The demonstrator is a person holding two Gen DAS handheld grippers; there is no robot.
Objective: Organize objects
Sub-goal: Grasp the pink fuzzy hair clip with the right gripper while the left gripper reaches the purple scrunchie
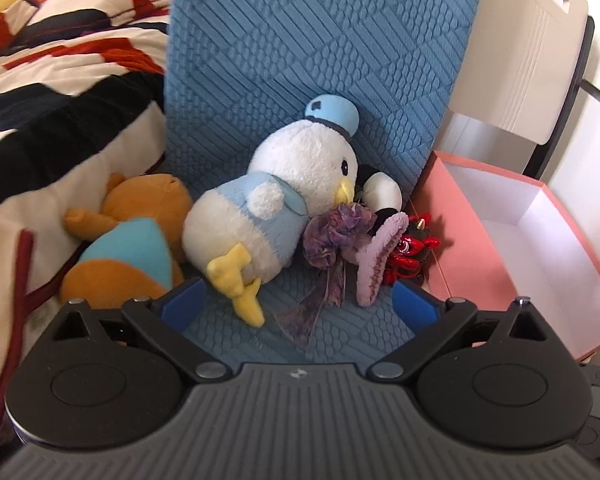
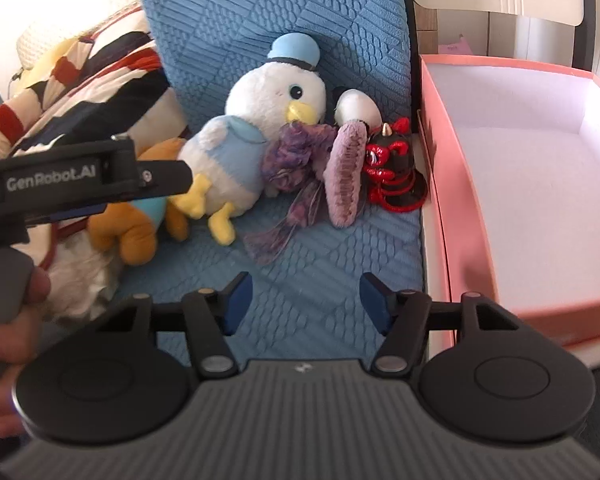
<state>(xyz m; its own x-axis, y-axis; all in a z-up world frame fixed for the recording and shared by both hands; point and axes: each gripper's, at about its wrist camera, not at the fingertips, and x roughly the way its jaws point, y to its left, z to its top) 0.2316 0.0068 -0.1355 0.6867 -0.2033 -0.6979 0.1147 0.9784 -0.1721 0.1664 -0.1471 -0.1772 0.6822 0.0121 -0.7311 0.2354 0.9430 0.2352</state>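
A white duck plush (image 1: 284, 200) (image 2: 252, 128) in a light-blue hat lies on a blue quilted mat (image 1: 300, 60). An orange plush (image 1: 132, 240) (image 2: 140, 228) lies to its left. To its right are a purple fabric flower with a ribbon (image 1: 332, 236) (image 2: 292, 156), a pink fuzzy piece (image 1: 376, 256) (image 2: 346, 172), a black-and-white plush (image 1: 382, 192) and a red-and-black figure (image 1: 412, 252) (image 2: 392, 168). My left gripper (image 1: 300, 304) is open just short of the duck's yellow feet. My right gripper (image 2: 305, 304) is open over bare mat, holding nothing.
An empty pink box (image 1: 472, 240) (image 2: 436, 152) with a white inside stands against the mat's right edge. A striped red, black and cream blanket (image 1: 60, 80) (image 2: 80, 92) is heaped on the left. The left gripper's housing (image 2: 60, 178) and a hand (image 2: 16, 320) show at the right wrist view's left. A white chair (image 1: 532, 60) stands behind the box.
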